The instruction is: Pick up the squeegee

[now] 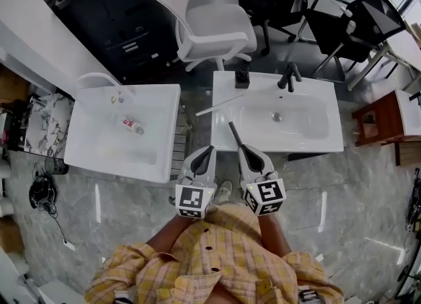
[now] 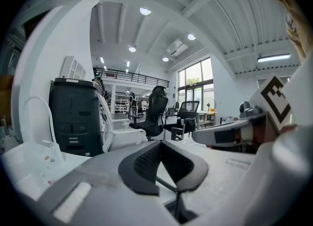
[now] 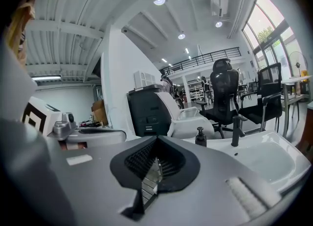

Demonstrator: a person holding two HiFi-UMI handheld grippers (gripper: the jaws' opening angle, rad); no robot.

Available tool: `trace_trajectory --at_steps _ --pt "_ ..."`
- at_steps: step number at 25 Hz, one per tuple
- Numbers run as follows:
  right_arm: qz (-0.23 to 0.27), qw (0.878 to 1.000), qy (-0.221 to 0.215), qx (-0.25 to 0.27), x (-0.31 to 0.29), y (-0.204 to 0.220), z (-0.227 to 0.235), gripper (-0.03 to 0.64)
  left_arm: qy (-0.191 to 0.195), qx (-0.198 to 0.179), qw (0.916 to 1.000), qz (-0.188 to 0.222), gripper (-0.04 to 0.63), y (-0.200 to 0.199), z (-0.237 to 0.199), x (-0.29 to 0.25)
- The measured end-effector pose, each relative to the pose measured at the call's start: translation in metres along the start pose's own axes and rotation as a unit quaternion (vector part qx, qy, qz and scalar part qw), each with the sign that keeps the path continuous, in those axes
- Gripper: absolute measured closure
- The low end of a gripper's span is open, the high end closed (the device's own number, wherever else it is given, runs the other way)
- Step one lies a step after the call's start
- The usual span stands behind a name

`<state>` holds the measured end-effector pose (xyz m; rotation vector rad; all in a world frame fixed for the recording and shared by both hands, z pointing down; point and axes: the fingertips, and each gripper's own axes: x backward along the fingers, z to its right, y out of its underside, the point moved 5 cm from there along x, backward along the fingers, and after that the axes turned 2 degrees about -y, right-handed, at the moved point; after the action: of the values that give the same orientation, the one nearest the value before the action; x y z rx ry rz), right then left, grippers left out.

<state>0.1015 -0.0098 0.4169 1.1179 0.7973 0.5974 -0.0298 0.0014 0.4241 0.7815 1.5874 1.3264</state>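
Note:
My right gripper (image 1: 242,149) is shut on the dark handle of the squeegee (image 1: 234,133). The handle sticks out forward over the near-left corner of the right sink (image 1: 329,143). The squeegee's thin pale blade (image 1: 220,105) lies crosswise ahead of it. In the right gripper view a ribbed metal part (image 3: 149,178) sits pinched between the shut jaws (image 3: 156,141). My left gripper (image 1: 205,151) hangs beside it, over the gap between the two sinks. It is shut, with nothing in it (image 2: 161,144).
The left sink (image 1: 85,146) holds a small bottle (image 1: 131,125). On the right sink stand a black faucet (image 1: 288,76) and a soap dispenser (image 1: 242,76). Behind are a white chair (image 1: 210,26), black chairs (image 1: 342,26) and a black cabinet (image 1: 112,13). A wooden stand (image 1: 381,122) is at the right.

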Motion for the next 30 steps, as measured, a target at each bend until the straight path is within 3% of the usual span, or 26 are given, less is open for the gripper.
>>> trace_trajectory --at_steps 14,30 --pt "-0.023 1.0 -0.01 -0.015 -0.018 0.021 0.017 0.617 -0.015 -0.001 0.9995 -0.026 0.595 0.017 -0.002 -0.014" --pt "-0.05 0.999 -0.004 -0.02 -0.064 0.033 0.03 0.617 -0.017 0.012 0.9989 -0.043 0.595 0.033 -0.033 -0.049"
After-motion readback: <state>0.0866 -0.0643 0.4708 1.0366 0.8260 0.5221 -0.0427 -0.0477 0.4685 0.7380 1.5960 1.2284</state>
